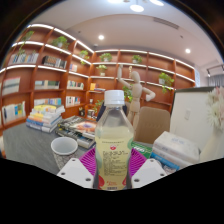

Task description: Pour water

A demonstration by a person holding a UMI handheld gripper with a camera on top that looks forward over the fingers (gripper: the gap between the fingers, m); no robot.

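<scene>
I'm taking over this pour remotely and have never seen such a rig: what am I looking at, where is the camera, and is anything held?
There is no robot arm: a person carries a hand-held gripper, and the single picture comes from a wide-angle camera riding on it, looking forward along its two fingers. The pink pads belong to the fingers. Between them stands a clear bottle with a white cap and pale liquid; the fingers appear to press on both sides, so it looks held. Just beyond to one side, a clear plastic cup sits on the table. Stacked books and library shelves lie behind.
</scene>
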